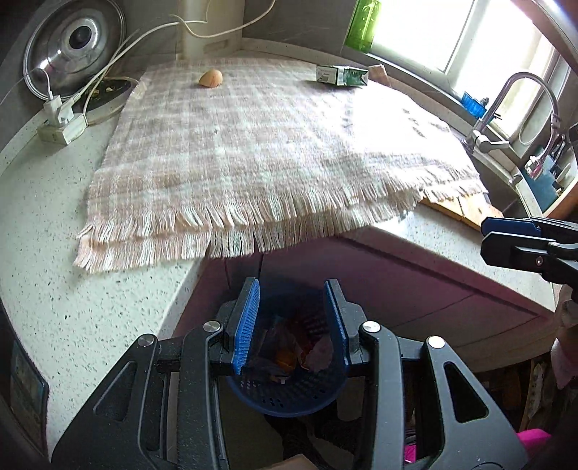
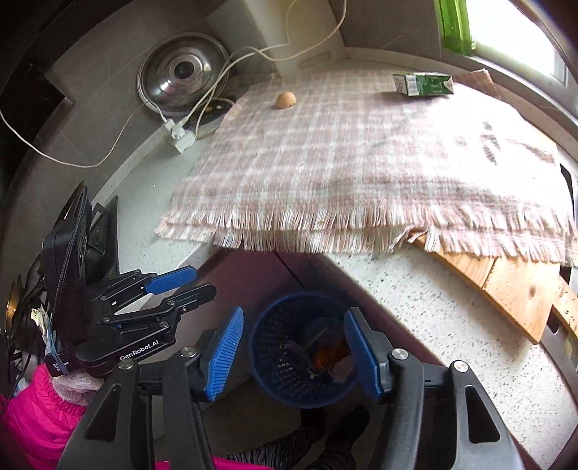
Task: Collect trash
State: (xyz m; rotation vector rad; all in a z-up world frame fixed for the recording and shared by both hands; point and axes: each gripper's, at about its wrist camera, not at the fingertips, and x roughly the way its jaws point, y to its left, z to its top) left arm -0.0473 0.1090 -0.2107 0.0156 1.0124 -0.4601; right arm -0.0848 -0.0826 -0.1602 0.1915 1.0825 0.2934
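Observation:
A blue mesh trash basket [image 1: 289, 397] [image 2: 278, 361] stands on the floor below the counter edge, holding orange and brown scraps. An eggshell [image 1: 210, 78] [image 2: 286, 99] and a green and white carton [image 1: 342, 76] [image 2: 423, 84] lie at the far side of a pink plaid cloth [image 1: 271, 152] [image 2: 361, 162]. My left gripper [image 1: 292, 325] [image 2: 180, 285] is open and empty above the basket. My right gripper [image 2: 292, 354] [image 1: 486, 240] is open and empty over the basket too.
A metal pot lid [image 1: 76, 43] leans at the back left, with a white power strip [image 1: 61, 126] and cables. A faucet [image 1: 505, 108] and sink are at the right. A wooden board [image 2: 505, 285] pokes out under the cloth. A green bottle [image 1: 363, 25] stands by the window.

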